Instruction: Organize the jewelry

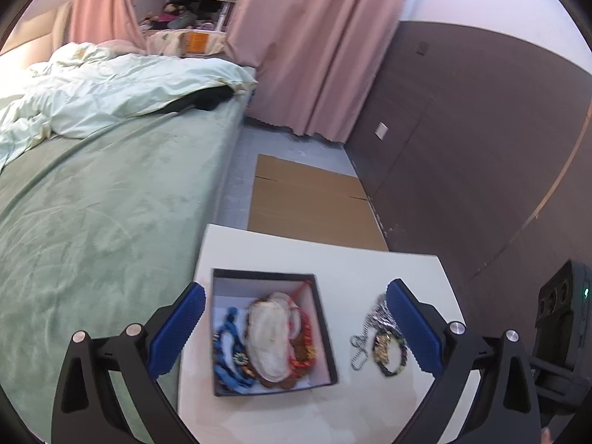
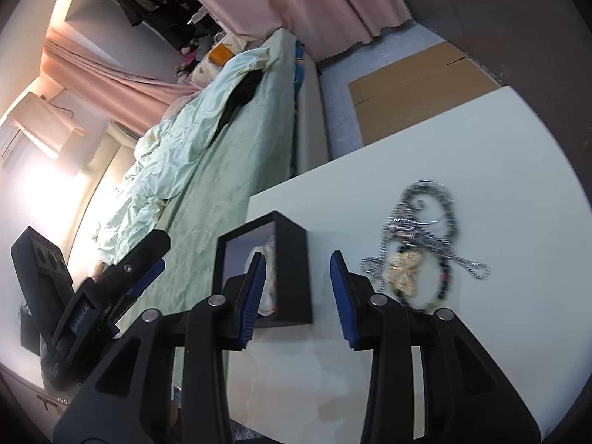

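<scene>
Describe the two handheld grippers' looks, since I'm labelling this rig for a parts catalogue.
Both match. The left gripper and right gripper have matte black angular linkage arms joined by round silver pivot pins. Their jaws carry ribbed royal-blue pads. From the right wrist view, the left gripper's boxy black body shows small white lettering and two round lens-like ports on a black block. No cables or sleeves show.

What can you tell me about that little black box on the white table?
The black box is small, square and lidless, dark outside with a pale lining. It sits flat on the white table near the bed-side edge. Inside lie a cream oval piece, blue beads and red-orange ornaments, blurred. Neither gripper touches it.
</scene>
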Demonstrator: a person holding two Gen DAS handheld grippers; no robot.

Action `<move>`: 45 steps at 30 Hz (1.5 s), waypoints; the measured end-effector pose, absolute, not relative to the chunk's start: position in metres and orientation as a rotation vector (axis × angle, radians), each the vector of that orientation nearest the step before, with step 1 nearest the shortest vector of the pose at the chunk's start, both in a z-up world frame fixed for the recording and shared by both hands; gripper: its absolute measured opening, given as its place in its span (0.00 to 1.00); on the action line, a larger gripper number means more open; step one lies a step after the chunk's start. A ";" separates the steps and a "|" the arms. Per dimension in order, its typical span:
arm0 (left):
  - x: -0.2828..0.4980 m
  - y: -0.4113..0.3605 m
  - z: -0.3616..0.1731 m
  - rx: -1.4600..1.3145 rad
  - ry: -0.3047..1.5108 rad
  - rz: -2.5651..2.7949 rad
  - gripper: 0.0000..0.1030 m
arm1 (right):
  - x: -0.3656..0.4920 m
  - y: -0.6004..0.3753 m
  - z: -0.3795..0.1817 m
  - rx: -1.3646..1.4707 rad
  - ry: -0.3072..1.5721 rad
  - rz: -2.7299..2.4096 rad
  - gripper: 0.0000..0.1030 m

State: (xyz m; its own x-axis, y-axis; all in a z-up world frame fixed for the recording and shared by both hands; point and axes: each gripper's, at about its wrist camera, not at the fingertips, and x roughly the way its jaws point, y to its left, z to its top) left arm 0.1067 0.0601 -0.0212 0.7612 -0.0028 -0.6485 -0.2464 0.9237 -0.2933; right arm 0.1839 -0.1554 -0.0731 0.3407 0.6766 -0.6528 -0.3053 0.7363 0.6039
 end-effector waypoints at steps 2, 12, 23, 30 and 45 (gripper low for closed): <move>0.108 0.050 -0.023 -0.355 0.703 0.117 0.92 | 0.182 -0.164 -0.070 0.393 1.041 0.637 0.47; 0.114 0.008 -0.036 -0.283 0.743 0.047 0.92 | 0.182 -0.215 -0.068 0.412 1.017 0.547 0.96; 0.129 -0.023 -0.061 -0.255 0.808 -0.039 0.91 | 0.193 -0.263 -0.081 0.464 1.061 0.462 0.96; 0.148 -0.046 -0.086 -0.272 0.890 -0.112 0.60 | 0.202 -0.279 -0.092 0.523 1.095 0.418 0.96; 0.183 -0.076 -0.131 -0.219 0.990 -0.119 0.54 | 0.222 -0.278 -0.103 0.593 1.133 0.388 0.96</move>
